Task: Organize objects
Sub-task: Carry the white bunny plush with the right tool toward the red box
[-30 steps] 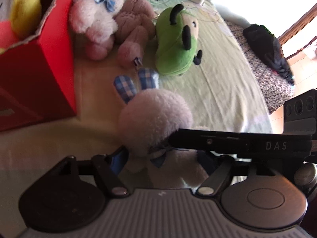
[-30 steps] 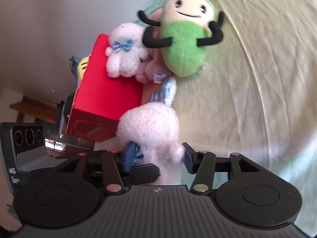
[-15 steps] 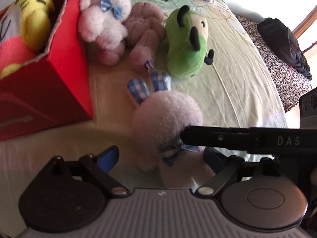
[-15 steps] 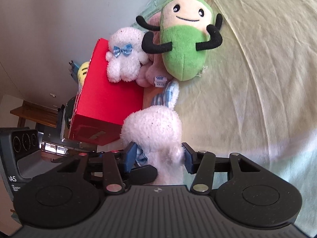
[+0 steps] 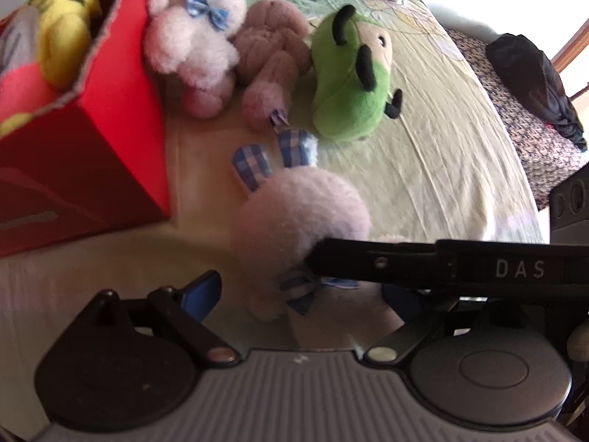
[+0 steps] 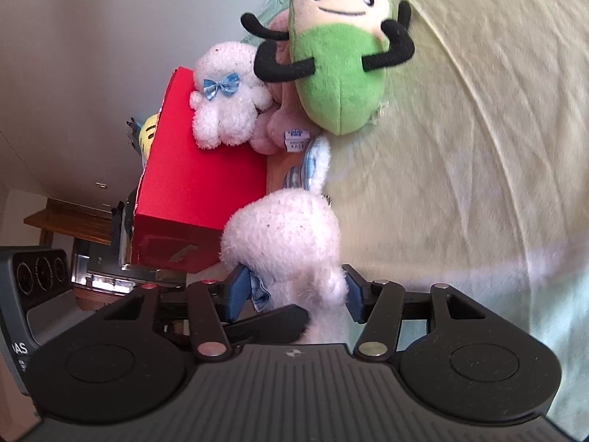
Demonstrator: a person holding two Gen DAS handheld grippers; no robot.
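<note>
Right wrist: right tool (image 6: 294, 293) grips white bunny (image 6: 283, 235).

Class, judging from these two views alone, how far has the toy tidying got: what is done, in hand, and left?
Done: a yellow plush sits in the red box.
In hand: the right gripper clamps the white bunny; the left gripper is open beside it.
Left: white lamb, pink plush, green plush lie on the bed.

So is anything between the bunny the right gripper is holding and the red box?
Nothing visible blocks it. The bunny sits in the right gripper, jaws closed on its body, with bare sheet between it and the red box. The other plush toys lie farther along the box. The box already holds a yellow toy.
</note>
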